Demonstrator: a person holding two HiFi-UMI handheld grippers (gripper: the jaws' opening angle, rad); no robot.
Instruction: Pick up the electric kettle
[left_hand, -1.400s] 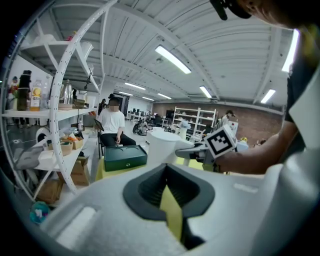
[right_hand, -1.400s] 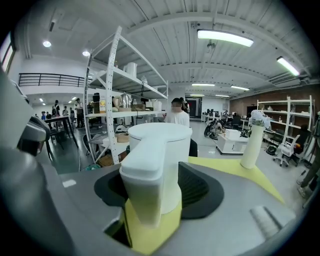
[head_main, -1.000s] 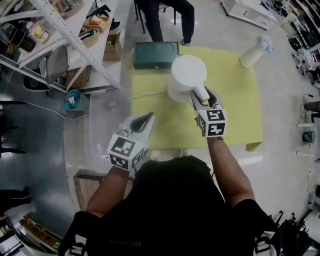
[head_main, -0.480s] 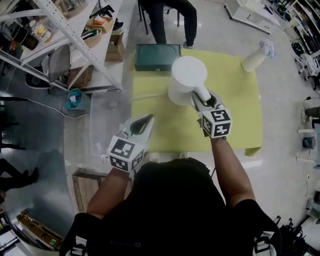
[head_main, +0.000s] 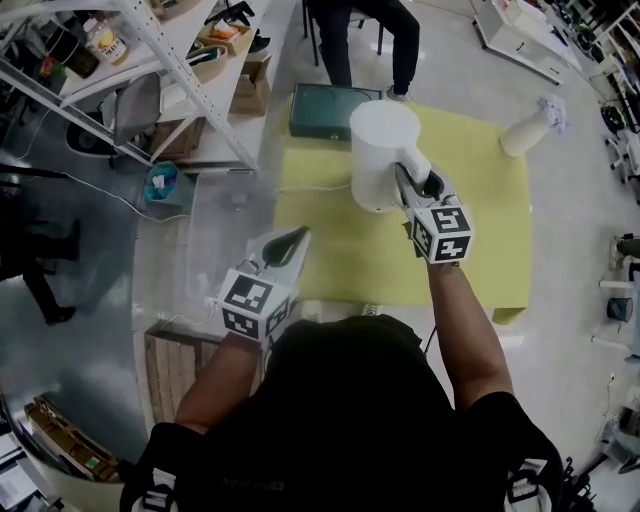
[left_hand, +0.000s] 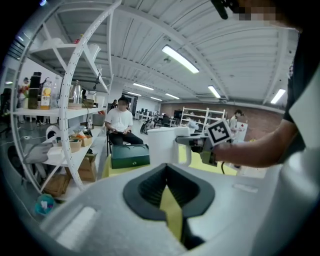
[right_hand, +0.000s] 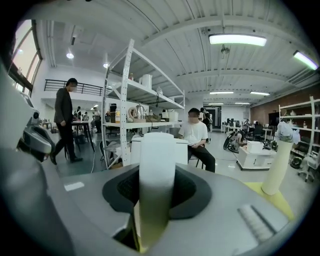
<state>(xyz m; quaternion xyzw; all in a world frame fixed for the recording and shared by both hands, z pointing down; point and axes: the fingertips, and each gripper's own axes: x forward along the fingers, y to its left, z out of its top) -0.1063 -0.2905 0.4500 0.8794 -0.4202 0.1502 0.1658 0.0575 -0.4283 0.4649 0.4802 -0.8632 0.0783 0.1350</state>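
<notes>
The white electric kettle (head_main: 382, 150) is above the back of the yellow table (head_main: 480, 220), its handle toward me. My right gripper (head_main: 415, 185) has that handle between its jaws, which are closing on it. In the right gripper view the handle (right_hand: 156, 170) fills the gap between the dark pads. My left gripper (head_main: 298, 236) hangs off the table's left front corner, holding nothing, with only a narrow gap between its jaws. From the left gripper view, the kettle (left_hand: 167, 145) shows ahead with the right gripper on it.
A dark green case (head_main: 322, 108) lies at the table's back left edge. A cream cylinder (head_main: 527, 130) stands at the back right corner. A white cord (head_main: 315, 187) runs left from the kettle. Metal shelving (head_main: 170, 60) stands left; a person (head_main: 365, 30) sits behind.
The right gripper's jaws have closed in on the kettle's handle, and the kettle has risen with the gripper. The left gripper has stayed in place.
</notes>
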